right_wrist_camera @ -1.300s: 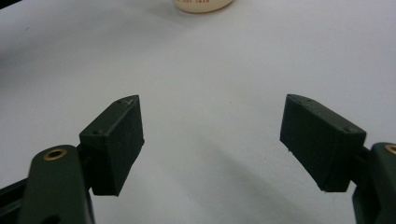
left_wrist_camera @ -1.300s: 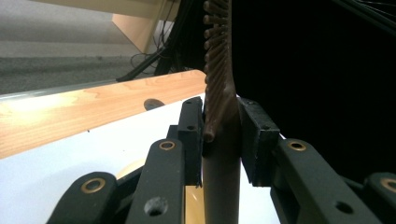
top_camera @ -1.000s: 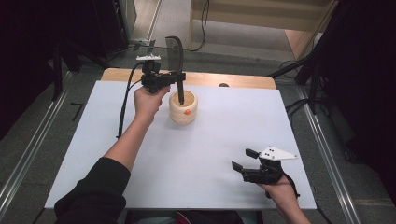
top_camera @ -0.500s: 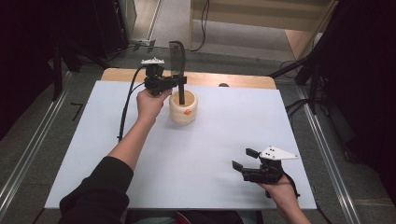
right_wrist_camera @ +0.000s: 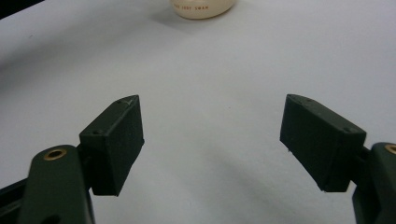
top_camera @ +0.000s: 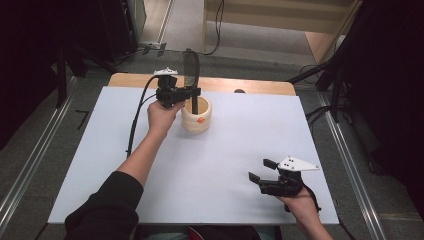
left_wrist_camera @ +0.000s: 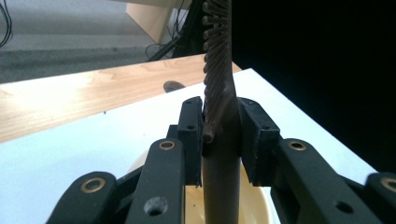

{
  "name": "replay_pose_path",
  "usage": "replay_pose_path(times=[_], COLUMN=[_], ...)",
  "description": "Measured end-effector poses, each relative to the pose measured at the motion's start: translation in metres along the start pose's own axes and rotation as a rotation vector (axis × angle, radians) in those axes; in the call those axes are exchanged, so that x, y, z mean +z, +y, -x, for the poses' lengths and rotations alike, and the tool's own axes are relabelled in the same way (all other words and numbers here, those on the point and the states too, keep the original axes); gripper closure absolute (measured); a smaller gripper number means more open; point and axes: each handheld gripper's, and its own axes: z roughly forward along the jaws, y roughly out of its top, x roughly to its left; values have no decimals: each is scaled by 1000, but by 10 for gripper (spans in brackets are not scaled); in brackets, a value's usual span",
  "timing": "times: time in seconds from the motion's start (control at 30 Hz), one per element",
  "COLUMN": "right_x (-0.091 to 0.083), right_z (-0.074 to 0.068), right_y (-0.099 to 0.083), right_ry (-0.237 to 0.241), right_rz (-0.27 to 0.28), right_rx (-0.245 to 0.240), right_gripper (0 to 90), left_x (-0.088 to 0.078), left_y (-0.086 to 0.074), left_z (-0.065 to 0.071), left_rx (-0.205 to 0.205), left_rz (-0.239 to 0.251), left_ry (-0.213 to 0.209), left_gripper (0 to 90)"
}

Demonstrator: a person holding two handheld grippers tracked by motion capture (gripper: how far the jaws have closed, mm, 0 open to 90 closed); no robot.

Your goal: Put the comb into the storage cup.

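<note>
Left claw (top_camera: 189, 93), out at twelve o'clock on the white table (top_camera: 240, 150), is clamped on the stem of a dark hairbrush (left_wrist_camera: 219, 154) that stands upright, its foot down inside the cream cup (top_camera: 196, 116). Seen along that claw's own jaws, the pads squeeze the handle just below the bristles. Biggest risk, as I judge it: lifting or tilting off-vertical would lever the stem against the rim and tip the light cup. A lesser one is the smooth handle slipping through so narrow a pinch. Right claw (top_camera: 263, 171) rests at five o'clock, spread wide and holding nothing, well apart from the cup and too far to steady it.
</note>
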Motion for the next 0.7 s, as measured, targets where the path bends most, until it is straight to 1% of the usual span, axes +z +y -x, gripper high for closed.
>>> replay_pose_path(times=[0.1,0.2,0.33,0.5,0.57,0.63,0.67,0.7], right_x=[0,0,1,1,1,1,1,1], right_z=[0,0,0,0,0,-1,-1,-1], right_y=[0,0,0,0,0,0,0,0], right_ry=[1,3,3,5,6,7,7,7], right_rz=[-1,-2,-3,-4,-3,-3,-4,-3], right_rx=[-3,1,1,1,1,2,0,1], right_gripper=[197,197,197,197,197,197,197,197], left_x=[1,1,4,6,7,8,8,9], left_y=[-3,-6,-10,-16,-17,-18,-18,-19], left_z=[-1,-2,-4,-6,-7,-7,-7,-7], left_rx=[-4,8,2,3,3,16,22,22], left_rz=[-5,-16,-21,-33,-33,-35,-37,-41], left_ry=[1,8,9,20,14,10,14,14], left_gripper=[728,728,727,726,726,725,726,725])
